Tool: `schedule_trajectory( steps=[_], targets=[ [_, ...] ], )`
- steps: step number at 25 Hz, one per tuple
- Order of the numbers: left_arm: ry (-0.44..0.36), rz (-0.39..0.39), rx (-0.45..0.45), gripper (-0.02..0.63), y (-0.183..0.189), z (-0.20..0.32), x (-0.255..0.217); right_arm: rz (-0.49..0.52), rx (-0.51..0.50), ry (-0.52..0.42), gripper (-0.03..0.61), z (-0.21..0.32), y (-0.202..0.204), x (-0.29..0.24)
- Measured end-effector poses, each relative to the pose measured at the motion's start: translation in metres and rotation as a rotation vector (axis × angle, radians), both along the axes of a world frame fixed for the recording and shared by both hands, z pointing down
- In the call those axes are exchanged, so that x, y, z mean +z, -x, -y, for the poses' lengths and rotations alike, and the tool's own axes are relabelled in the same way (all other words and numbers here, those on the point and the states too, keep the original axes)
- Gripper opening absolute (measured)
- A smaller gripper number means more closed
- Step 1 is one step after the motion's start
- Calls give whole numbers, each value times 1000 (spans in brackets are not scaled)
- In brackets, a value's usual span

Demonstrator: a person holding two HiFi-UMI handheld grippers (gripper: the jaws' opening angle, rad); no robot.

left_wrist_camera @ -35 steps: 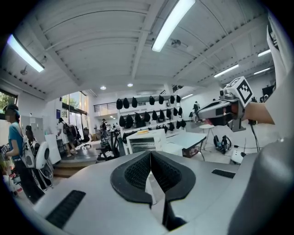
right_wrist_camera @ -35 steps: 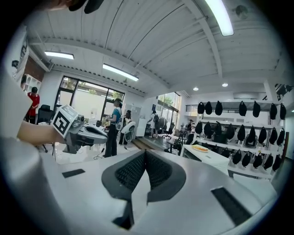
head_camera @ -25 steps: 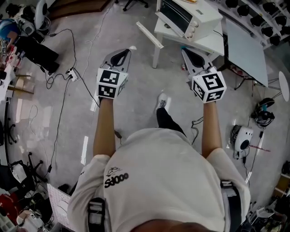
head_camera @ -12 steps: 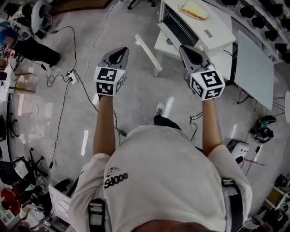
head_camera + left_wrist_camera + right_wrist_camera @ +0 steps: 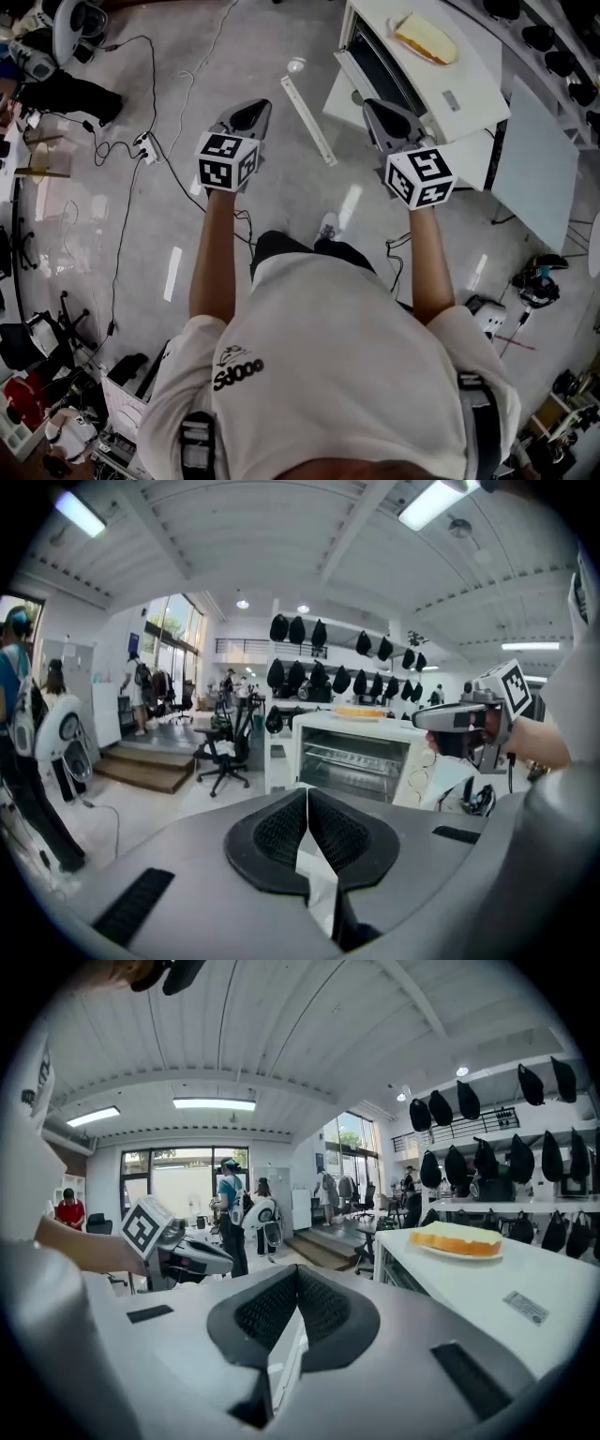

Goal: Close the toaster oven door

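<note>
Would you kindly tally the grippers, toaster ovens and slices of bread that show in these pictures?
Grippers: 2, the left gripper and the right gripper
Toaster oven: 1
Slice of bread: 1
Total: 4

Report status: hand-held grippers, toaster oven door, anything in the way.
Left hand-held gripper and right hand-held gripper both shut, empty. Toaster oven front open, racks showing. Bread slice on top, not in the way.
</note>
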State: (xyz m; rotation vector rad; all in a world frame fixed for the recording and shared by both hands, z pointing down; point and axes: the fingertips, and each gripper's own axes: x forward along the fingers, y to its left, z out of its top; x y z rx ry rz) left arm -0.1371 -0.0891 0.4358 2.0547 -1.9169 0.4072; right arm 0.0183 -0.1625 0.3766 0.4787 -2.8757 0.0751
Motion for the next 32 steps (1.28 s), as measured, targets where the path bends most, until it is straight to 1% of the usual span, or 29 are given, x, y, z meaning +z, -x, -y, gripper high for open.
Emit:
schedule_trajectory(
  steps=[2,3,4,6,8,11,12,14,16,19,20,22,26,29,31,32],
  targets=[
    [30,-84,36,20,9,15,24,-34,-1,18,8,9,11,17],
    [44,-113,57,21,13,22,39,-57,9,27,8,14,17,28],
    [62,-127,75,21,19,28,56,-82,22,37,8,17,22,40],
    [106,-129,106,25,30,34,91,-118,55,61,8,19,32,61],
    [139,-145,134,50,41,40,121,-143,90,79,8,19,41,77],
    [179,-199,169,96,51,51,162,-181,145,95,8,19,51,95],
    [196,-199,185,106,52,55,176,-190,164,105,8,18,51,101],
    [233,-173,236,137,51,60,204,-206,202,126,8,15,50,111],
    [272,-119,301,160,44,62,232,-226,240,143,8,12,44,121],
    [326,25,420,163,27,63,271,-249,291,166,8,10,30,134],
    [336,58,460,163,19,65,280,-258,305,173,8,10,24,139],
    [343,85,518,163,3,70,294,-272,332,185,8,11,14,146],
    [326,104,552,163,-16,82,307,-276,376,205,8,11,-2,155],
    [302,100,543,159,-24,88,307,-279,392,211,8,8,-13,156],
    [298,109,527,133,-27,90,307,-282,399,213,8,7,-19,157],
    [298,115,520,130,-27,90,307,-284,402,213,8,7,-22,157]
  ],
)
